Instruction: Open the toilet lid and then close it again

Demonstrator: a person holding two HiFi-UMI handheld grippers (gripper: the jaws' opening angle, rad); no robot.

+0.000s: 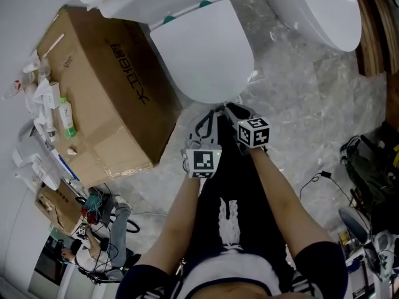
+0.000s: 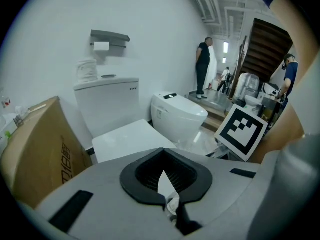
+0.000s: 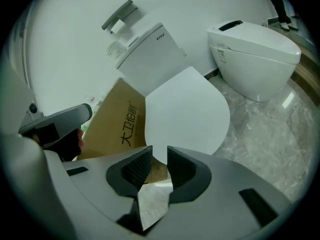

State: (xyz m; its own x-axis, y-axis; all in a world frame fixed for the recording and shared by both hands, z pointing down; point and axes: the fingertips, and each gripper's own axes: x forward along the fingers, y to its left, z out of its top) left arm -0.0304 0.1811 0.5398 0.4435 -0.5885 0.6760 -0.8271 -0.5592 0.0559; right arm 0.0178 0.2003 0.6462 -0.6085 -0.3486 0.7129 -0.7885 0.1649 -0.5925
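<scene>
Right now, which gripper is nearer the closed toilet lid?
Right. The right gripper hangs just off the front edge of the toilet lid, jaws apart. The left gripper sits slightly farther back, shut.

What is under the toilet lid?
Nothing shows: the lid lies down flat, so the seat and the bowl below are covered. Past its rim only the floor can be seen.

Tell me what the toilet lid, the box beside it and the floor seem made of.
Toilet lid: likely smooth white plastic, thin, with an even sheen.
Box: brown corrugated cardboard, matte, with taped flaps and printed lettering.
Floor: looks like polished grey marble or marble-look tile, veined and reflecting light; which one can't be told.
</scene>
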